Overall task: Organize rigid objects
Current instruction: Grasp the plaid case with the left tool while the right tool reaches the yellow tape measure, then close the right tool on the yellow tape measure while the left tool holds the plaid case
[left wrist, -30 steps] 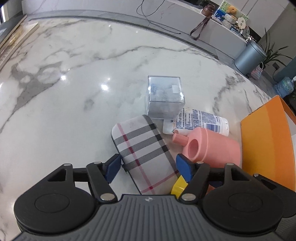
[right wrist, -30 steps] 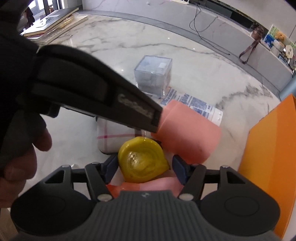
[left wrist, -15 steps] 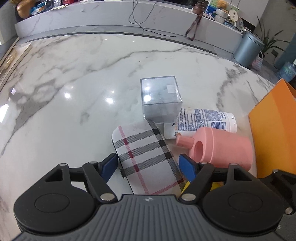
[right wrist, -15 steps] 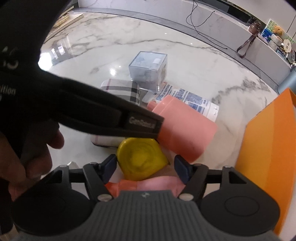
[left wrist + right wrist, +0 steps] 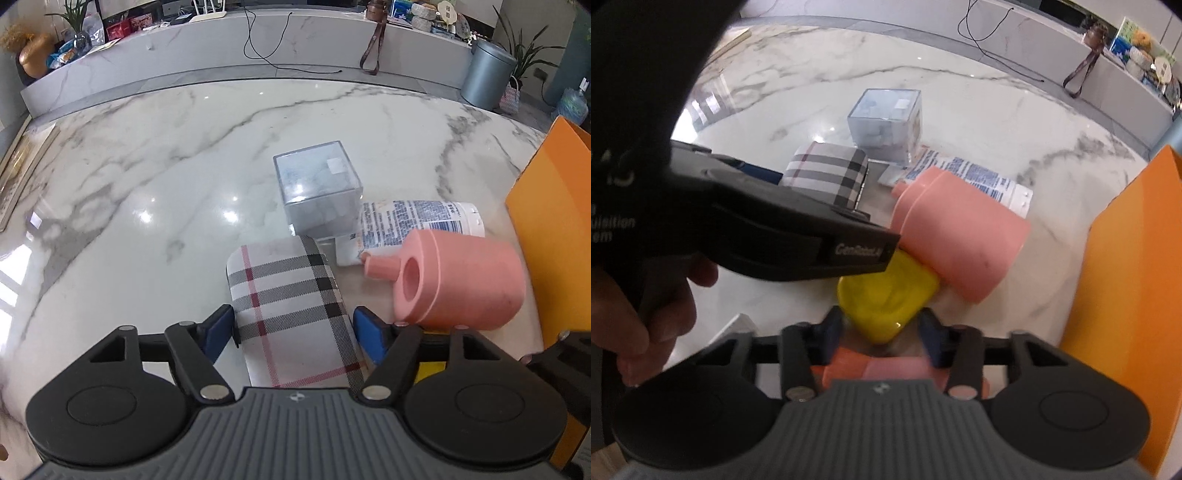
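Note:
A plaid case lies on the marble table between the open fingers of my left gripper; whether the pads touch it I cannot tell. It also shows in the right wrist view. A pink bottle lies on its side to the right, with a white printed tube and a clear cube box behind. My right gripper is open around a yellow lemon-shaped object, beside the pink bottle. Pink and orange items lie under the right gripper.
An orange box stands at the right edge, also in the right wrist view. The left gripper's body and my hand fill the left of the right wrist view. A counter with a cable and clutter runs behind the table.
The left gripper has tilted up and centred on the plaid case. The right gripper has pulled back a little from the yellow object; its fingers look slightly closer together.

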A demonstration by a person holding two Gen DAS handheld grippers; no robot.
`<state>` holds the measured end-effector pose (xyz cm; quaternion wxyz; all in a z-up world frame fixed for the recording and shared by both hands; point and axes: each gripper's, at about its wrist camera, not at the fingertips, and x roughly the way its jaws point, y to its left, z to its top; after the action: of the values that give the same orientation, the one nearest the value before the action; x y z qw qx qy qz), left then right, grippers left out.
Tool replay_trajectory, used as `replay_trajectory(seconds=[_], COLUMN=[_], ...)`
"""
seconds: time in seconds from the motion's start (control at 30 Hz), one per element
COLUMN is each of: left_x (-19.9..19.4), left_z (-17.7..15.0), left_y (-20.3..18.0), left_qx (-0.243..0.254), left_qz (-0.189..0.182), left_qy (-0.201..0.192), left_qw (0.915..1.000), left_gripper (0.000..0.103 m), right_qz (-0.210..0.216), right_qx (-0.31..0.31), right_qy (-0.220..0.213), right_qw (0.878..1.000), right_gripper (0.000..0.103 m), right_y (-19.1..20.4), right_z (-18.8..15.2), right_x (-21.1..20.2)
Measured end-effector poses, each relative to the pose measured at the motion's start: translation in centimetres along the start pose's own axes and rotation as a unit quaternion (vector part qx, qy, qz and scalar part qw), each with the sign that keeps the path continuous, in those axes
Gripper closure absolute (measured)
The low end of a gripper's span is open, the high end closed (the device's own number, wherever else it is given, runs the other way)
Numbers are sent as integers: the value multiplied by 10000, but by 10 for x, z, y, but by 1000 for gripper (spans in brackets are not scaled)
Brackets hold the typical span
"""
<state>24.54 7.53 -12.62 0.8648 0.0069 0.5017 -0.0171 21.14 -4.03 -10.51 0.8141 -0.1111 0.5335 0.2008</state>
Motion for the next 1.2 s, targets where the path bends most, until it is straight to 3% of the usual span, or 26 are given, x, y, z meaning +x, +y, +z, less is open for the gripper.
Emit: replay_trajectory(seconds=[0.3,0.33,0.4,0.57,0.6,0.63,0.7,0.77,0.87,1.0,1.2], left_x=[-5,-6,-9,-18,-20,-21,-22,-25,-28,-28,-15], left_z=[0,-1,-3,-9,-11,-12,-13,-12,-10,-6,-3], left_y=[23,26,32,42,43,45,46,47,48,55,61], left_qx=[-433,-497,-622,-944,-966,-993,-1016,-1027,-1029,-1089,-1124], left_qz=[-236,-271,-312,-506,-491,-483,-498,-519,-491,-247,-318], left_qy=[108,131,181,343,378,385,378,330,235,70,220], left_qw=[9987,9983,9974,9937,9934,9931,9929,9928,9932,9937,9929], left_gripper=[22,22,22,22,22,22,22,22,22,25,27], right_qz=[35,39,131,69,60,-19,-92,-41,-57,-60,-79], right_qx=[-9,-24,-7,-15,40,97,213,371,802,1201,1416], right_qy=[-172,-208,-195,-182,-188,-248,-366,-413,-440,-332,-275], right_qw=[9998,9998,9997,9998,9998,9996,9991,9984,9958,9922,9895], right_gripper=[65,72,102,103,98,82,61,60,39,37,38], right_y=[4,5,6,10,10,8,8,5,1,-1,0], right_z=[3,3,3,1,0,0,-2,0,5,13,19], right_x=[-12,-15,-19,-26,-27,-27,-28,-26,-18,0,15])
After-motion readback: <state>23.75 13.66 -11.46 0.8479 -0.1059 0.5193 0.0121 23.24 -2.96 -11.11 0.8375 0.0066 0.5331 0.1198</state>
